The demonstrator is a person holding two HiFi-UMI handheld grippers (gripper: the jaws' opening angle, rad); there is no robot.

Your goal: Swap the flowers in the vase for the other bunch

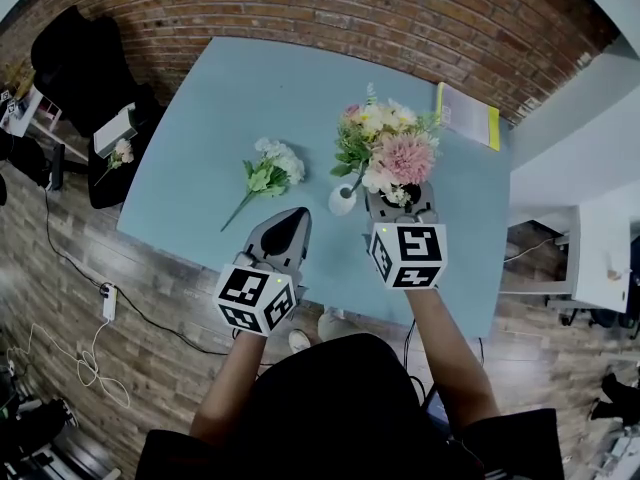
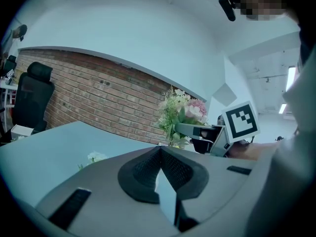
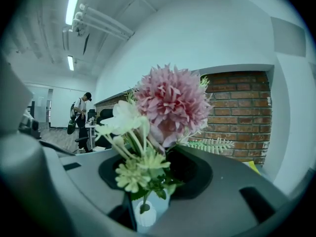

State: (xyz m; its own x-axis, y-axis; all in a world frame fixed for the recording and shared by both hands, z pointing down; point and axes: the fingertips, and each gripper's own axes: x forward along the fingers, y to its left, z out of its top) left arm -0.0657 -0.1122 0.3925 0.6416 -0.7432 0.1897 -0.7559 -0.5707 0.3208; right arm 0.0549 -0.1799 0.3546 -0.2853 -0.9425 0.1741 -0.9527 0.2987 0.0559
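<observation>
1. Head view: two grippers sit over the near edge of a blue table (image 1: 200,98). The left gripper (image 1: 297,214) has its jaws together with nothing between them, and it points toward a white bunch (image 1: 272,171) lying flat on the table. The right gripper (image 1: 402,198) is clamped on the stems of a pink bouquet (image 1: 388,146). A small white vase (image 1: 342,201) stands upright just left of that gripper. Whether the stem ends clear its mouth cannot be told.
2. Left gripper view: the jaws meet tip to tip, empty. The white bunch lies beyond them at left. The bouquet stands in the right gripper before a brick wall (image 2: 98,98).
3. Right gripper view: the jaws stand narrowly apart, pressing the stems. Blooms rise above them and the vase shows below.
</observation>
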